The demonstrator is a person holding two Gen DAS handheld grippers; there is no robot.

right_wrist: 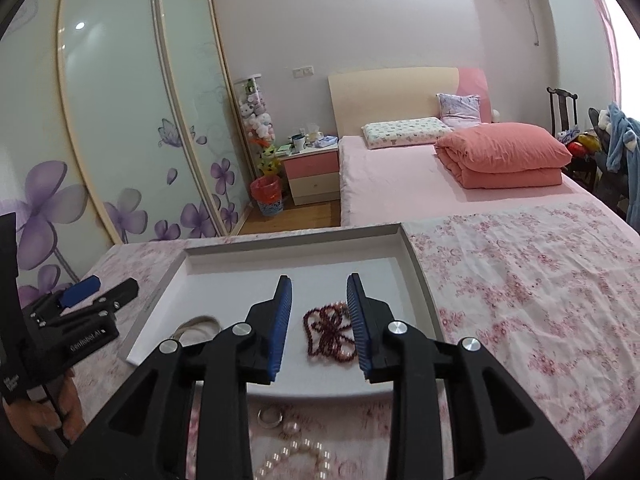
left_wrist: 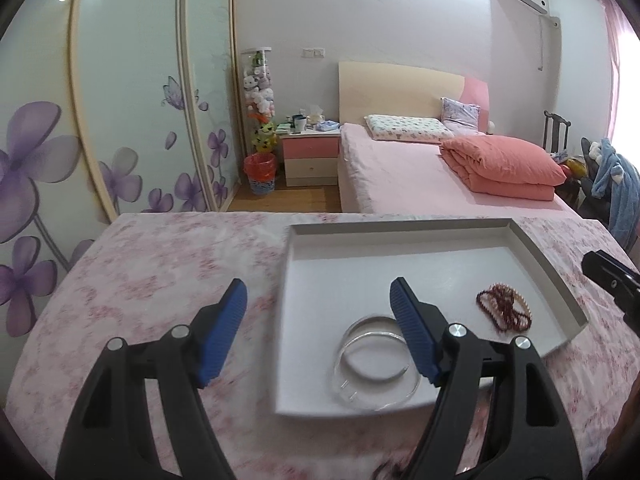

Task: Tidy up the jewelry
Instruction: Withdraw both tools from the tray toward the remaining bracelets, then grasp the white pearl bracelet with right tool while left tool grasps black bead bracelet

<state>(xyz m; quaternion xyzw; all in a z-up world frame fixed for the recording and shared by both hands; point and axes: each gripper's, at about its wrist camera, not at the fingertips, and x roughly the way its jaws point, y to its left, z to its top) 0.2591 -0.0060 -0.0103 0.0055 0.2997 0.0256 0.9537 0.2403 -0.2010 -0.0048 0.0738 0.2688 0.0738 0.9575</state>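
Note:
A white tray [left_wrist: 360, 264] lies on the floral tablecloth. In it rest clear bangles [left_wrist: 376, 364] near its front left and a dark red bead bracelet [left_wrist: 504, 308] at its right. My left gripper [left_wrist: 318, 292] hovers wide open over the tray's left rim, holding nothing. My right gripper [right_wrist: 318, 280] is partly open just above the bead bracelet [right_wrist: 328, 332], which lies loose on the tray [right_wrist: 224, 280], with the pads apart from it. On the cloth in front of the tray lie a silver ring [right_wrist: 270, 416] and a pearl necklace [right_wrist: 296, 456], partly hidden by the right gripper's frame.
The tablecloth [right_wrist: 520, 300] stretches bare to the right of the tray. Beyond the table's far edge stands a bed with a folded pink quilt [left_wrist: 504, 168], a nightstand [left_wrist: 310, 152] and a flowered wardrobe [left_wrist: 120, 100]. A hand [right_wrist: 60, 412] holds the left gripper's handle.

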